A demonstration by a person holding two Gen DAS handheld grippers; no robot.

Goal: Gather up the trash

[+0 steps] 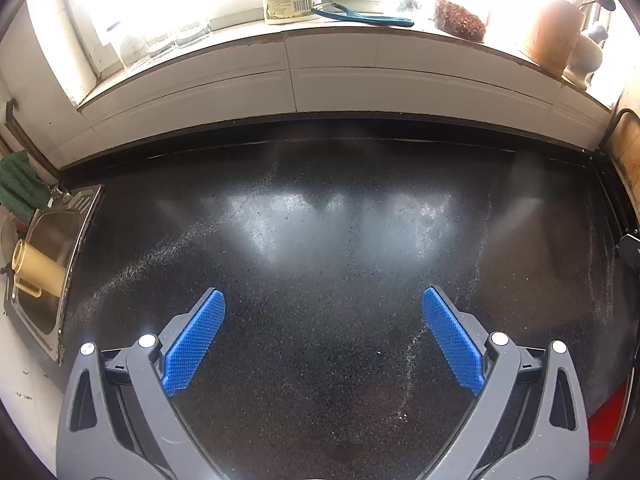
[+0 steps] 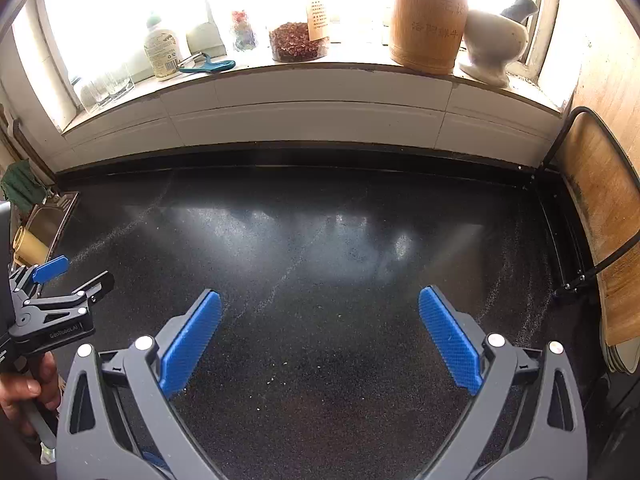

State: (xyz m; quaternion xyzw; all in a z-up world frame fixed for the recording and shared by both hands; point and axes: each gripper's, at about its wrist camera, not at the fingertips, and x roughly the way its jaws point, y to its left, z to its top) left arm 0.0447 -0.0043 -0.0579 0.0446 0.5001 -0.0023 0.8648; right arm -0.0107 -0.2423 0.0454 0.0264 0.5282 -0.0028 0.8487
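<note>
The black speckled countertop fills both views, and I see no large piece of trash on it. Only tiny pale crumbs lie scattered on the countertop, with a few more crumbs in the left wrist view. My left gripper hovers over the counter, open, nothing between its blue pads. My right gripper is open and empty too. In the right wrist view the left gripper shows at the far left, held by a hand.
A steel sink with a yellow cup lies left. The windowsill carries a bottle, peeler, spice jar, bamboo holder and mortar. A cutting board stands right. Something red shows bottom right.
</note>
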